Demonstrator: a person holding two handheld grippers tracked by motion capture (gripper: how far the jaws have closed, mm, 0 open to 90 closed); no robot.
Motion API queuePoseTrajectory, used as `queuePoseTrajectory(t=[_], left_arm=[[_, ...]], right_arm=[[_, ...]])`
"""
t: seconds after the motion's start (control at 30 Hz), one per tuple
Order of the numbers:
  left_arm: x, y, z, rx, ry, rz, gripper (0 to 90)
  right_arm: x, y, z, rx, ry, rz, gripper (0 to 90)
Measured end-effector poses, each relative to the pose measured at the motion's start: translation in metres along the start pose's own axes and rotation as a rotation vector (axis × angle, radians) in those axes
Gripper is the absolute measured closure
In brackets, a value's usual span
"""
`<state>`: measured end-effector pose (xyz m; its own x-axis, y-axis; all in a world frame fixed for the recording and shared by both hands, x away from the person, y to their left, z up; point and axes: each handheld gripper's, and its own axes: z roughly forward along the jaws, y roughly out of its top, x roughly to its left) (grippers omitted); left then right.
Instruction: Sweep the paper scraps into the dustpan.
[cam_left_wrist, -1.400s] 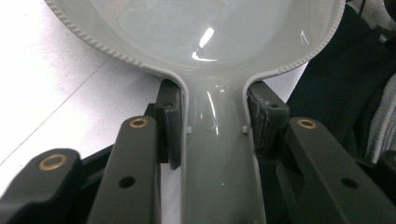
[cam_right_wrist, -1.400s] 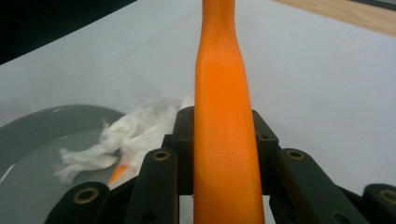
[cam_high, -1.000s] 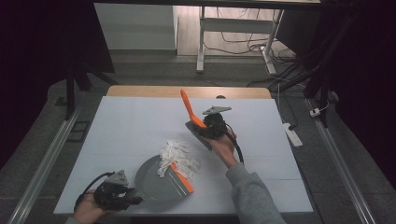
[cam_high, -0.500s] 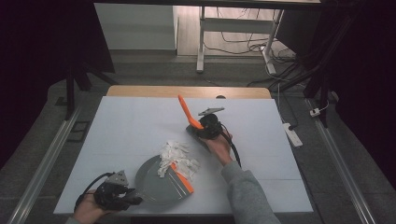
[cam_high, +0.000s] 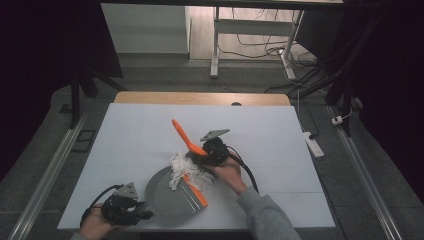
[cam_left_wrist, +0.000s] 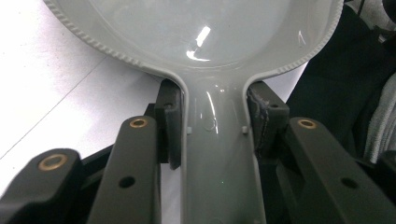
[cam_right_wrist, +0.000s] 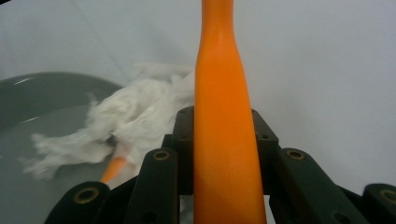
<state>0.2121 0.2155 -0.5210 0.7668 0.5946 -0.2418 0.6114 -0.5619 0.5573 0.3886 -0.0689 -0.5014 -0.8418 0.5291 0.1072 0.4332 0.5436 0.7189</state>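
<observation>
My white surface (cam_high: 140, 130) ends at a bare wooden strip (cam_high: 200, 98) along its far edge. Beyond it stand the white legs of a desk (cam_high: 216, 45) over tangled cables (cam_high: 260, 47) on the floor. A white power strip (cam_high: 313, 142) lies on the grey floor at right, beside a metal rail (cam_high: 367, 185)

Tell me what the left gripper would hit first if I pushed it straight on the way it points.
Nothing new: the left gripper is already shut on the grey dustpan's handle. Its pan lies straight ahead, and beyond that probably the white paper wad, though depth is unclear.
</observation>
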Motion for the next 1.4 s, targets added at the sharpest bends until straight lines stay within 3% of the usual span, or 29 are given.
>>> queuePoseTrajectory(t=[0.23, 0.4, 0.57, 0.77, 0.8, 0.93, 1.13, 1.4], left_arm=[[0.0, 0.0, 0.0, 0.004, 0.001, 0.001, 61.7], [0.0, 0.0, 0.0, 0.001, -0.001, -0.002, 61.7], [0.0, 0.0, 0.0, -0.001, 0.0, -0.003, 61.7], [0.0, 0.0, 0.001, -0.005, 0.001, -0.007, 61.7], [0.0, 0.0, 0.001, -0.006, 0.001, -0.008, 61.7], [0.001, 0.0, 0.002, -0.008, 0.0, -0.011, 61.7], [0.001, 0.0, 0.001, -0.009, 0.001, -0.012, 61.7], [0.001, 0.0, 0.001, -0.008, 0.003, -0.01, 61.6]], right_arm=[[0.023, -0.006, -0.002, -0.001, 0.063, -0.026, 70.6], [0.024, -0.008, -0.007, -0.02, 0.077, -0.022, 70.5], [0.021, -0.004, -0.021, -0.077, 0.087, -0.004, 70.5], [0.013, -0.001, -0.033, -0.111, 0.043, -0.005, 70.5], [0.006, 0.0, -0.036, -0.12, 0.009, -0.007, 70.5], [-0.007, 0.001, -0.036, -0.126, -0.046, 0.009, 70.5], [-0.032, 0.01, -0.027, -0.122, -0.11, 0.052, 70.5], [-0.049, 0.014, -0.003, -0.096, -0.136, 0.096, 70.5]])
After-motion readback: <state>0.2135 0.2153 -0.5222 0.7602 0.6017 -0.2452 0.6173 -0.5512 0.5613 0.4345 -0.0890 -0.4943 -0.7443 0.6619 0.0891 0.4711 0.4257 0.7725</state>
